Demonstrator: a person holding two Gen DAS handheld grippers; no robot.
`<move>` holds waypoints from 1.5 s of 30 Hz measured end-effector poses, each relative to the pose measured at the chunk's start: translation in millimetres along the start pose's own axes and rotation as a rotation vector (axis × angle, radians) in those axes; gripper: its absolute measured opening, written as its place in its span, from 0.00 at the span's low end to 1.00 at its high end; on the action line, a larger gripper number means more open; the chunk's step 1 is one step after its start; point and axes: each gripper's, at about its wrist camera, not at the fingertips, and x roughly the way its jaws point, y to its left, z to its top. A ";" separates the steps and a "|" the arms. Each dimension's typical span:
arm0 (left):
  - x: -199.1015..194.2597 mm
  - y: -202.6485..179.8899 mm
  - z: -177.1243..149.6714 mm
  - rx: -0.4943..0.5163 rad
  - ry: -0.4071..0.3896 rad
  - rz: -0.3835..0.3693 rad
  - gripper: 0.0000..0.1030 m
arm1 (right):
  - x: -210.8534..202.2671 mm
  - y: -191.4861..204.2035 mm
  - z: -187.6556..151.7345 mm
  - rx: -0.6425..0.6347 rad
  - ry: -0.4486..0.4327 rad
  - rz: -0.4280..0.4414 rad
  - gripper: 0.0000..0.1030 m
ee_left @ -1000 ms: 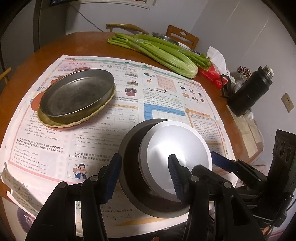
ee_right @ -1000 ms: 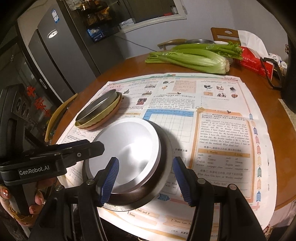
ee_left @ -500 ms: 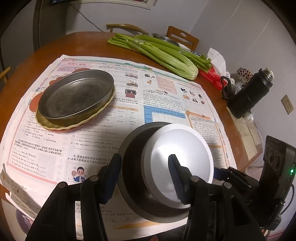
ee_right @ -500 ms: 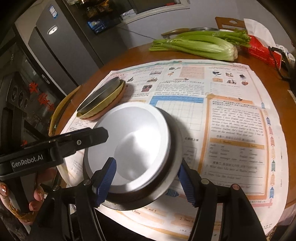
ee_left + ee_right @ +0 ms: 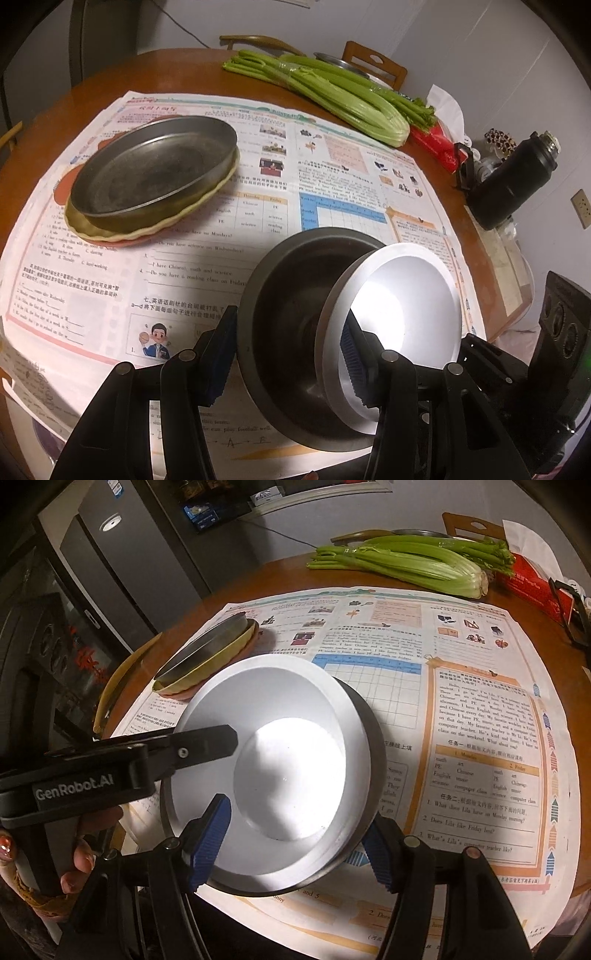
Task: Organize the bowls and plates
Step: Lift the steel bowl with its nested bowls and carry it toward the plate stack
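Note:
A white bowl (image 5: pixel 406 306) sits tilted inside a dark metal bowl (image 5: pixel 284 295) near the table's front edge, its rim raised on my left gripper's side. My left gripper (image 5: pixel 288 358) spans both walls, one pad on the dark bowl's outside, the other on the white bowl's inner wall. Its upper finger (image 5: pixel 207 742) reaches over the white rim. My right gripper (image 5: pixel 293 842) straddles the near rims; its jaws are opening, and the left pad hangs free over the white bowl (image 5: pixel 280 753). A metal pan (image 5: pixel 155 173) rests on a yellow fluted dish (image 5: pixel 110 232) at the left.
Printed newspaper (image 5: pixel 332 162) covers the round wooden table. Celery (image 5: pixel 332 96) lies at the back, with a red packet (image 5: pixel 432 140) and a black flask (image 5: pixel 513 181) on the right. A hand (image 5: pixel 85 849) holds the left gripper. A fridge (image 5: pixel 122 572) stands behind.
The white bowl lay flat in the dark bowl and now tips up on the left gripper's side. The right gripper's fingers have spread wider. The left gripper has kept its place.

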 end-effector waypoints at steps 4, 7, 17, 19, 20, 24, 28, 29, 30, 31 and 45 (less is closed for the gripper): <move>7.5 0.2 -2.6 -0.001 0.022 0.010 0.53 | 1.2 2.0 0.0 -0.008 0.000 0.003 0.67; 11.7 0.0 -4.0 -0.002 0.031 0.014 0.53 | 1.9 3.5 -0.3 -0.014 0.002 0.003 0.68; 13.9 1.8 -6.0 -0.024 0.033 -0.003 0.53 | 2.8 3.0 1.0 -0.006 -0.002 0.014 0.69; 13.6 2.4 -6.2 -0.031 0.033 -0.008 0.53 | 3.4 3.2 1.4 -0.007 -0.002 0.013 0.69; 13.1 2.4 -6.5 -0.033 0.032 -0.010 0.53 | 3.5 3.3 1.6 -0.007 -0.003 0.012 0.69; 10.8 1.7 -7.3 -0.029 0.029 -0.014 0.53 | 3.5 3.1 1.6 -0.006 -0.003 0.013 0.69; 9.1 2.2 -8.2 -0.029 0.028 -0.014 0.53 | 3.1 3.0 2.0 -0.002 -0.003 0.018 0.69; 8.1 2.2 -8.3 -0.029 0.026 -0.013 0.53 | 2.8 3.8 2.3 -0.004 -0.003 0.018 0.69; 6.9 2.3 -8.2 -0.029 0.023 -0.013 0.53 | 2.2 4.8 2.2 -0.006 -0.005 0.017 0.69; 4.7 2.7 -8.1 -0.031 0.017 -0.014 0.53 | 1.1 6.2 2.6 -0.011 -0.008 0.017 0.69; -31.5 12.3 -2.3 -0.044 -0.073 -0.009 0.53 | -15.2 32.5 17.8 -0.068 -0.055 0.031 0.69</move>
